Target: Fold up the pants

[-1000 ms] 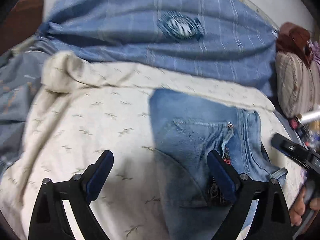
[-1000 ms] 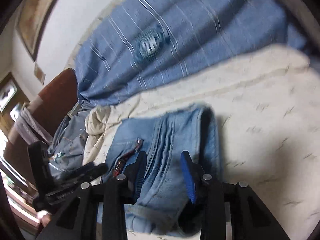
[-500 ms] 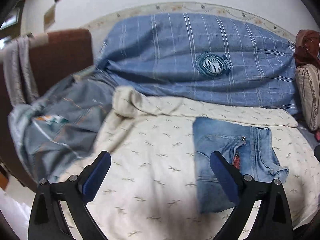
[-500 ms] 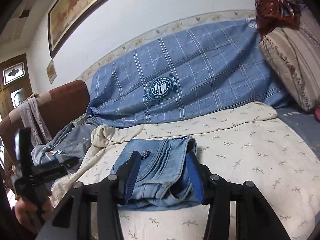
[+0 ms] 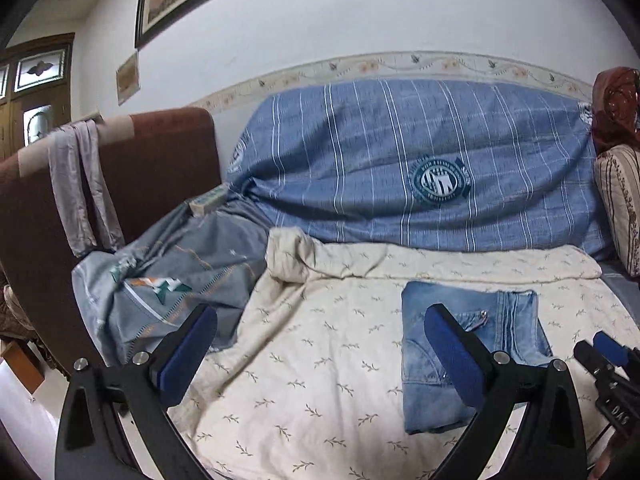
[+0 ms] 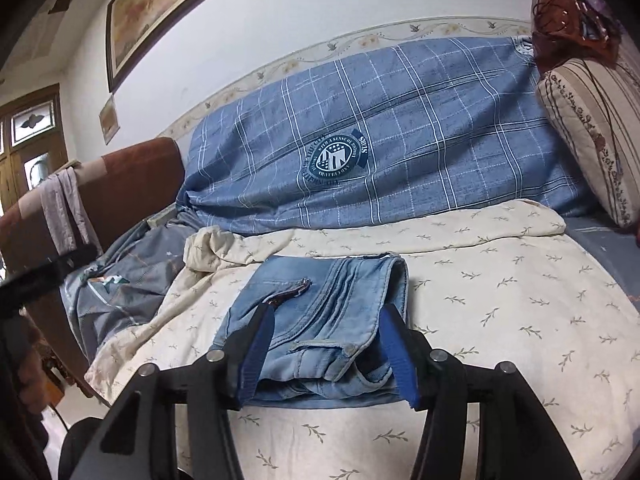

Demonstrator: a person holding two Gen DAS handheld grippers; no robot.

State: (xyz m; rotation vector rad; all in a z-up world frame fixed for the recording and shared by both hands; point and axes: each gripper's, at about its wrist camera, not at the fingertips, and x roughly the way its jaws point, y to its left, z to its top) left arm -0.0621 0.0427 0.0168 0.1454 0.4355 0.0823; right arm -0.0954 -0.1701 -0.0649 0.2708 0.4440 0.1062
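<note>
The light blue jeans [image 5: 472, 344] lie folded into a compact rectangle on the cream leaf-print sheet [image 5: 320, 380], waistband and zip uppermost. My left gripper [image 5: 320, 356] hovers back from them, its jaws wide and still opening, with nothing between them. The jeans [image 6: 320, 312] fill the centre of the right wrist view. My right gripper [image 6: 330, 354] sits just short of their near edge, its jaws opening and its pads off the cloth. The right gripper [image 5: 608, 360] also shows at the right edge of the left wrist view.
A blue plaid cover [image 6: 400, 140] drapes the sofa back. A crumpled grey-blue quilt [image 5: 168, 280] lies at the left beside a brown armrest [image 5: 160, 160] with a grey cloth hung on it. A striped pillow [image 6: 592, 128] and a brown bag [image 6: 568, 8] sit at the right.
Both grippers have drawn back and risen from the jeans, tilting up so the sofa back and wall appear. The right jaws have widened and come off the denim.
</note>
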